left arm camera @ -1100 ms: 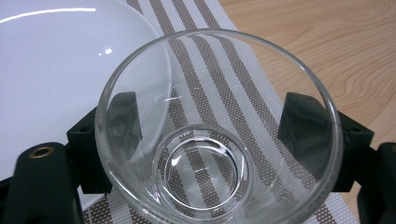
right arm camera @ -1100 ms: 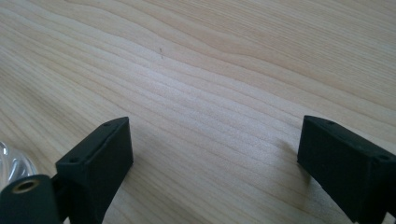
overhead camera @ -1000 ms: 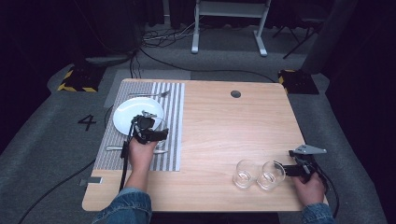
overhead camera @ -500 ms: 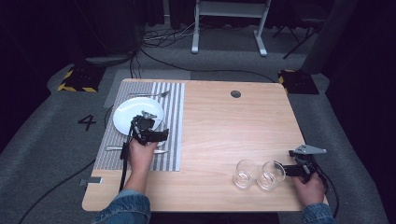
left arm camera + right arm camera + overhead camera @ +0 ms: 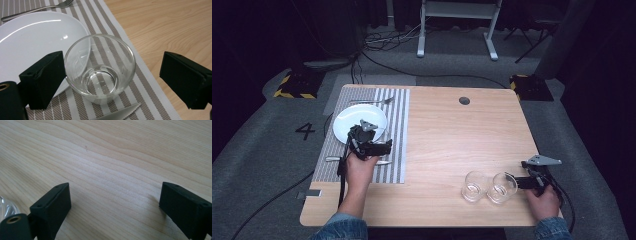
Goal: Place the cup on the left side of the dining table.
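A clear empty glass (image 5: 100, 72) stands upright on the striped placemat (image 5: 150, 82), right beside the white plate (image 5: 30, 37). My left gripper (image 5: 112, 67) straddles it with jaws that have just been opening. The left jaw sits close to the glass wall and the right jaw stands well off it. From above, the left gripper (image 5: 374, 142) hangs over the plate's (image 5: 347, 122) near right rim. My right gripper (image 5: 517, 181) rests open over bare wood by two more glasses (image 5: 474, 186) (image 5: 502, 187). Nothing lies between the right gripper's (image 5: 113, 200) jaws.
A fork (image 5: 372, 101) lies at the placemat's (image 5: 397, 125) far end, and a knife (image 5: 332, 159) lies across the mat near my left hand. The wooden table (image 5: 462, 140) has a round cable hole (image 5: 464, 100). Dark floor, cables and a stand lie beyond.
The left gripper has slid slightly toward the near edge of the table. The right hand and its gripper have stayed put by the two glasses.
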